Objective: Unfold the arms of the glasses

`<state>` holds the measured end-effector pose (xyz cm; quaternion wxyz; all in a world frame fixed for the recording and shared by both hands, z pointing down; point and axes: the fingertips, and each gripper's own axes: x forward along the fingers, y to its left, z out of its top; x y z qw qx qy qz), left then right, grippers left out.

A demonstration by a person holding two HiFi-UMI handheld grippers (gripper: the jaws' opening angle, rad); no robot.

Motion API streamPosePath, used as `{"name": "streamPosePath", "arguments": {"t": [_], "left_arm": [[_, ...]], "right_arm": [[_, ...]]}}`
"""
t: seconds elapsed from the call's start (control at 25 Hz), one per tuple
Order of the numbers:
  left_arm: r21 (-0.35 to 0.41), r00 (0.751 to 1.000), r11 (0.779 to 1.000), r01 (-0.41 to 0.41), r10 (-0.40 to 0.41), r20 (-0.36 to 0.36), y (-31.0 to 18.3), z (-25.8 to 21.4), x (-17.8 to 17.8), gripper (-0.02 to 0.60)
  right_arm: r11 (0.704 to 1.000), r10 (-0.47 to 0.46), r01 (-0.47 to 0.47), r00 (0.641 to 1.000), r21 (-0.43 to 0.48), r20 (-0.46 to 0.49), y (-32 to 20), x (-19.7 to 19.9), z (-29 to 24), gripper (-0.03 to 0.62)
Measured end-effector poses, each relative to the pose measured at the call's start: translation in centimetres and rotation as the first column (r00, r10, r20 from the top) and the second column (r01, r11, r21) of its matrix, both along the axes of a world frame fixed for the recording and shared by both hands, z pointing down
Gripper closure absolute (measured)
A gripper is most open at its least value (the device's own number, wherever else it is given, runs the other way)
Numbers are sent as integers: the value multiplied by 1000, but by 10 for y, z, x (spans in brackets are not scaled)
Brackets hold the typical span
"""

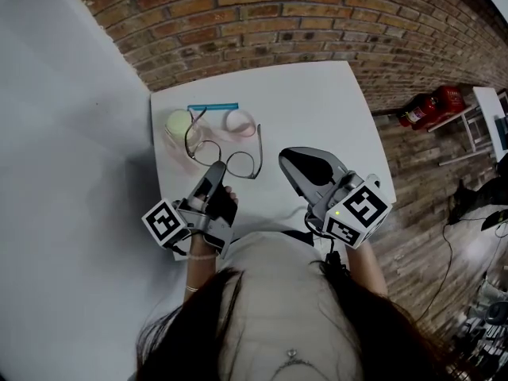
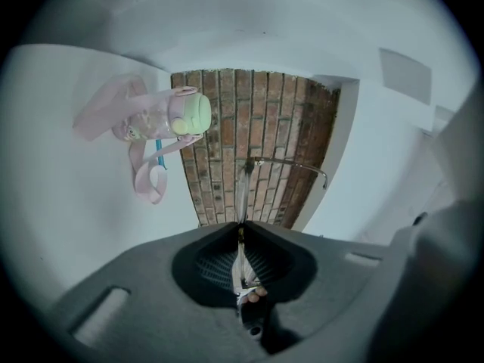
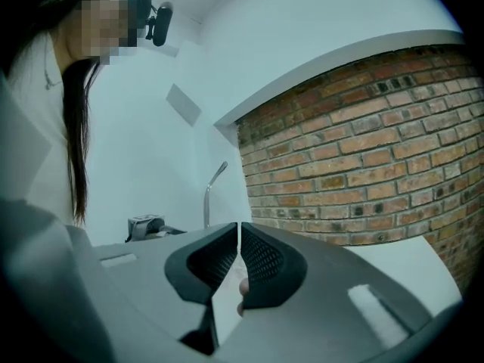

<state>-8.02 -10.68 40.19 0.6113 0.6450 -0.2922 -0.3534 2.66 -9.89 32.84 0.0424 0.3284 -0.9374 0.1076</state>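
Thin dark-rimmed glasses (image 1: 226, 155) are held just over the white table (image 1: 317, 101), both arms swung out toward the brick wall. My left gripper (image 1: 216, 171) is shut on the frame at the near side, by the lenses. In the left gripper view the glasses (image 2: 243, 184) run edge-on out of the shut left gripper (image 2: 242, 227), one arm curving off to the right. My right gripper (image 1: 287, 159) hovers to the right of the glasses, shut with nothing in it. In the right gripper view the right gripper (image 3: 238, 231) points at the wall, and one arm tip of the glasses (image 3: 212, 189) shows beyond it.
A clear bottle with a pale green lid (image 1: 180, 125) and a pink strap (image 1: 240, 122) lies at the table's back left, beside a blue stick (image 1: 213, 106). The brick wall (image 1: 262, 22) stands behind. A red extinguisher (image 1: 429, 106) lies on the wooden floor at the right.
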Motion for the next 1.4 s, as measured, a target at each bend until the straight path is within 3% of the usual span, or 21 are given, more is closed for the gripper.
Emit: {"name": "streamPosePath", "arguments": {"t": [0.84, 1.4], "left_arm": [[-4, 999, 1000, 1, -1, -41, 3, -5, 0, 560], [-13, 998, 1000, -15, 15, -57, 2, -2, 2, 560]], "right_arm": [[987, 111, -129, 979, -95, -170, -15, 27, 77, 588], [982, 124, -148, 973, -117, -194, -16, 30, 84, 589]]}}
